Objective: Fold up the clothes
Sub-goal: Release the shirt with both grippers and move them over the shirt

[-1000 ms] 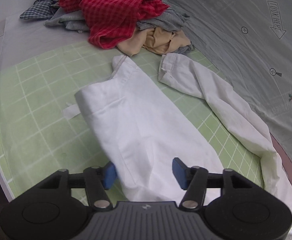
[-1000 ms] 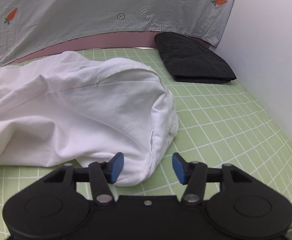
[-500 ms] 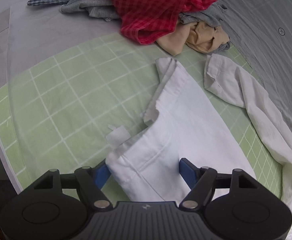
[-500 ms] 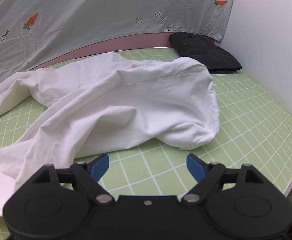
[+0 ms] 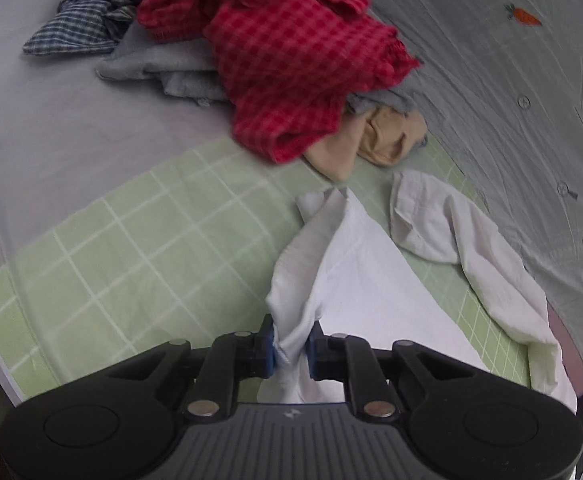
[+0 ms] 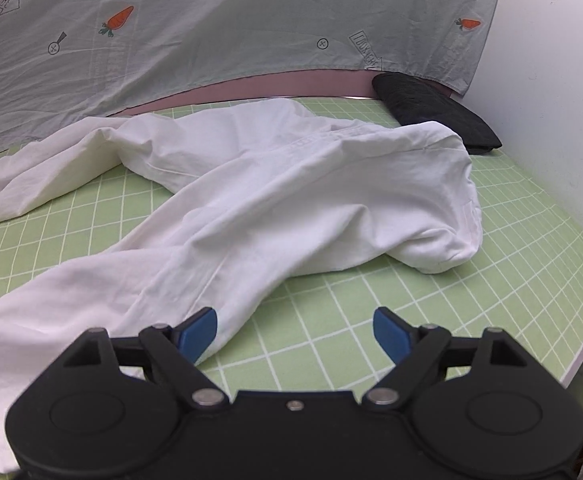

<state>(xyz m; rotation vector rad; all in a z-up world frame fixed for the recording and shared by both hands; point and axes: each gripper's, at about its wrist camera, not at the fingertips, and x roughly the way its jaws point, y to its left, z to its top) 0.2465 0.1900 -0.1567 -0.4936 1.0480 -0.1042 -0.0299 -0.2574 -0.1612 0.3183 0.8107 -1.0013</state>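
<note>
We judge the white shirt light, limp; left hand-held gripper has just closed, pinching its near edge; right hand-held gripper gapes, empty.

White shirt's near hem behind left gripper body; clothes pile cropped at top edge.

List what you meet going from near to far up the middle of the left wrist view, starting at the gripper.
left gripper, shut on a bunched edge of the white shirt → green grid mat → tan garment → red checked garment
</note>
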